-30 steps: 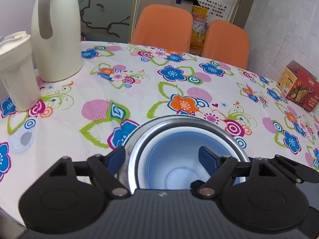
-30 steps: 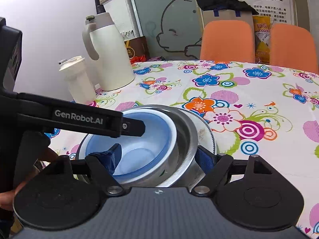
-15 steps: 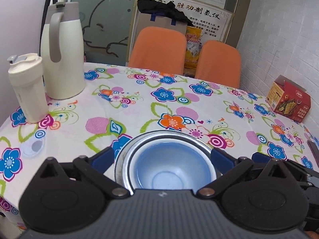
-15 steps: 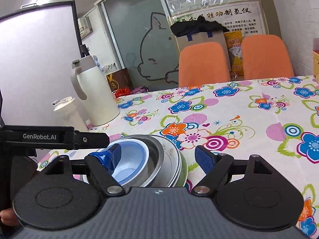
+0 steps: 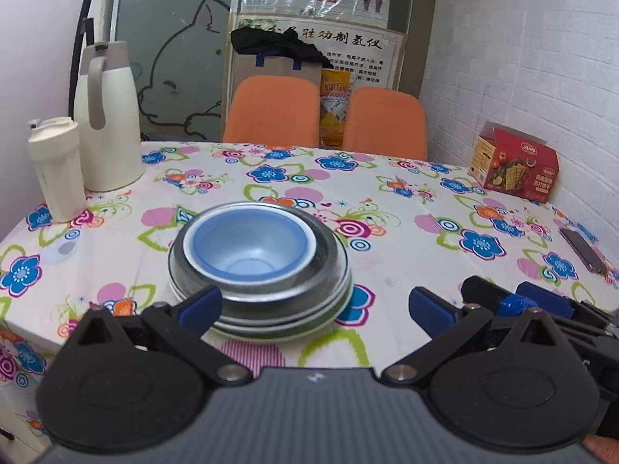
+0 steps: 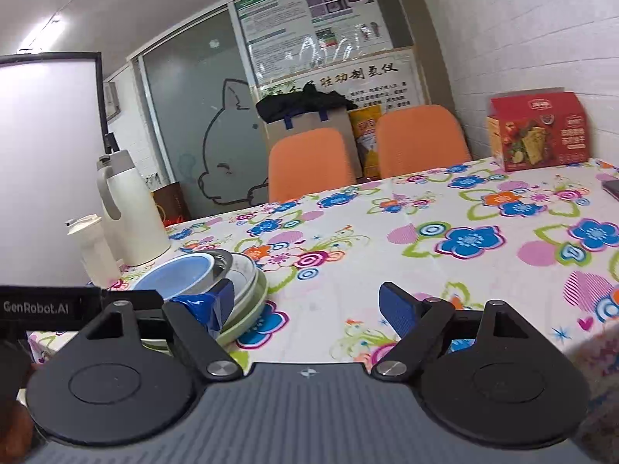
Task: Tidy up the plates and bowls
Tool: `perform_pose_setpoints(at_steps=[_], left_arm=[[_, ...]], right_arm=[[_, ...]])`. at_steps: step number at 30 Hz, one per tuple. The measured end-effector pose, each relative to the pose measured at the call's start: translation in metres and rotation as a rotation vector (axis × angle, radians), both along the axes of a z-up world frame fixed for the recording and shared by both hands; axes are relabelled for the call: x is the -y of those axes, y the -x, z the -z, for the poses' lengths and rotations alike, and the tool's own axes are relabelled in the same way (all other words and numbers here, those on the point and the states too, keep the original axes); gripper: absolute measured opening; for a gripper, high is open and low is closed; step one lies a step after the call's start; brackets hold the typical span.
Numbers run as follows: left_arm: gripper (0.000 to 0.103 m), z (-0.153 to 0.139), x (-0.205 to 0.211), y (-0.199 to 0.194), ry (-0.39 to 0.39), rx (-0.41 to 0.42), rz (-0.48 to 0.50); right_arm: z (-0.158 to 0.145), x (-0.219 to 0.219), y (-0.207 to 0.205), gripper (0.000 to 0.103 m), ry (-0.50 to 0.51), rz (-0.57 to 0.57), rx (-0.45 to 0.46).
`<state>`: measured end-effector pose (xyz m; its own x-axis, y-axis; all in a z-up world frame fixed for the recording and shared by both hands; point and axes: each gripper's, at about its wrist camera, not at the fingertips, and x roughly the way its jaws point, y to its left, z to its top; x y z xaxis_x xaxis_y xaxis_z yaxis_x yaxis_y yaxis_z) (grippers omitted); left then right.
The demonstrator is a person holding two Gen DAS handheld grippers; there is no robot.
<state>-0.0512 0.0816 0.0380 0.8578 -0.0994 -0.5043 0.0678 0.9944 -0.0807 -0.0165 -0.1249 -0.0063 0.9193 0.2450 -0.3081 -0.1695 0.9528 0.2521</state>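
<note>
Risk: nested stack near bench edge, nudge could topple | left gripper fingers wide, empty | right gripper fingers wide, empty

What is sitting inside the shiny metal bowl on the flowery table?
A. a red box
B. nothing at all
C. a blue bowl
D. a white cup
C: the blue bowl sits nested inside the metal bowl, on top of the stacked plates.
</note>
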Motion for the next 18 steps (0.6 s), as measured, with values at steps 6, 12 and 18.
perform_pose_setpoints(at_steps=[6,12,18], left_arm=[[0.102,0.021,0.028,0.039,-0.074,0.012,0.048],[0.102,0.026,0.039,0.065,-0.080,0.041,0.061],[0.102,0.025,0.040,0.092,-0.083,0.086,0.051]], right_arm=[[0.011,0.011,0.035,0.070,0.028,0.104,-0.017],[0.008,0.022,0.064,0.070,0.016,0.152,0.040],[0.005,0.020,0.086,0.071,0.031,0.146,0.086]])
